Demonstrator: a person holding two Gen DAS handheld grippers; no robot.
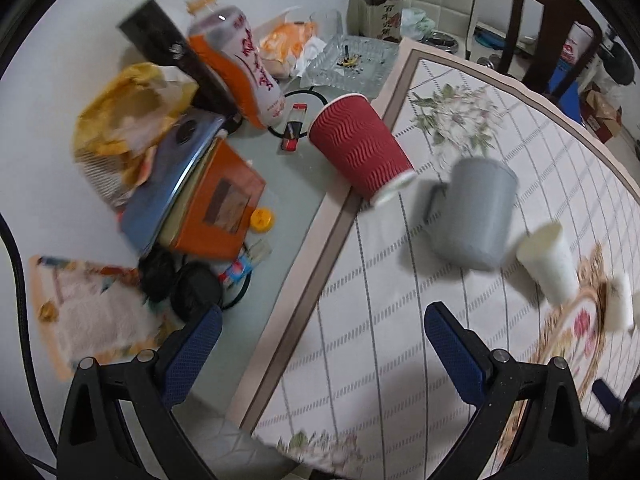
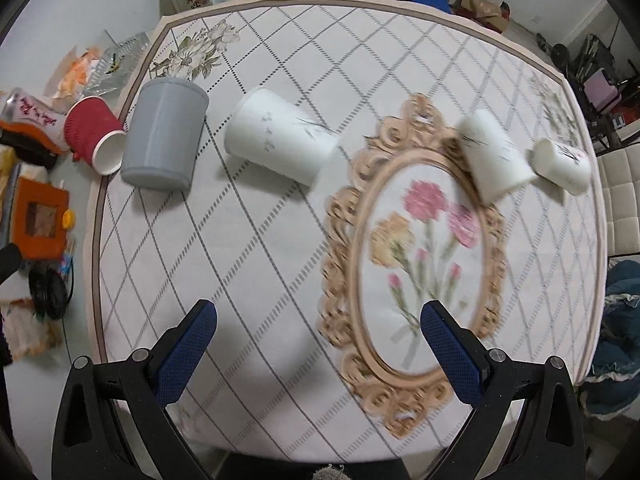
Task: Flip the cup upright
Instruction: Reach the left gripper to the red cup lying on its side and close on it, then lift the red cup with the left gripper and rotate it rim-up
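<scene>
Both the left tongs [image 1: 322, 354] and right tongs [image 2: 318, 350] are hanging wide and empty above the tabletop [image 2: 248, 264], while five cups are lying tipped over, the red cup [image 1: 360, 148] sitting at the cloth's edge; a nudge there is likely sending it rolling into the clutter.

A lived-in home dining room: a floral tablecloth [image 2: 280, 280], a wooden dining chair [image 1: 556, 36], and household clutter [image 1: 168, 168] crowding the counter.
</scene>
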